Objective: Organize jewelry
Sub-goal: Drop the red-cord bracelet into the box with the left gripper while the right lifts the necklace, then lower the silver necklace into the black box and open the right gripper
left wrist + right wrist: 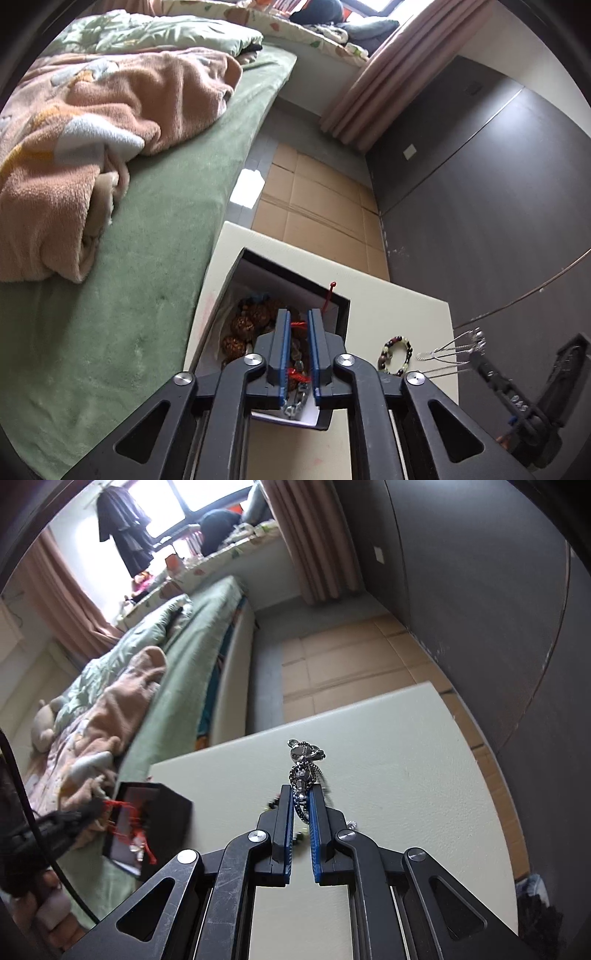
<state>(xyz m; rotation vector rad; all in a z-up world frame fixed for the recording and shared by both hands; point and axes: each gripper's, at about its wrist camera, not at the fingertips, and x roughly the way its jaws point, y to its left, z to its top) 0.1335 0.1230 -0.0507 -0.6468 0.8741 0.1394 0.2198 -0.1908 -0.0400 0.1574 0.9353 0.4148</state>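
In the left wrist view my left gripper (pixel 298 325) hangs over an open black jewelry box (pixel 341 308) on a cream table (pixel 402 306). It is shut on a red-corded bracelet (pixel 297 363) with dark beads, over brown carved beads (pixel 242 326) inside the box. A beaded bracelet (pixel 397 354) lies on the table to the right. In the right wrist view my right gripper (pixel 302 794) is shut on a silver chain necklace with a bear pendant (pixel 303 755), held above the table (pixel 406 757). The box (pixel 162 823) sits at left. The right gripper (pixel 476 350) also shows in the left view, chain strands dangling.
A bed with a green sheet (pixel 166 221) and peach blanket (pixel 92 147) lies left of the table. Cardboard (pixel 317 206) covers the floor beyond. A dark wall (pixel 498 184) stands to the right, with curtains (pixel 369 92) at the far corner.
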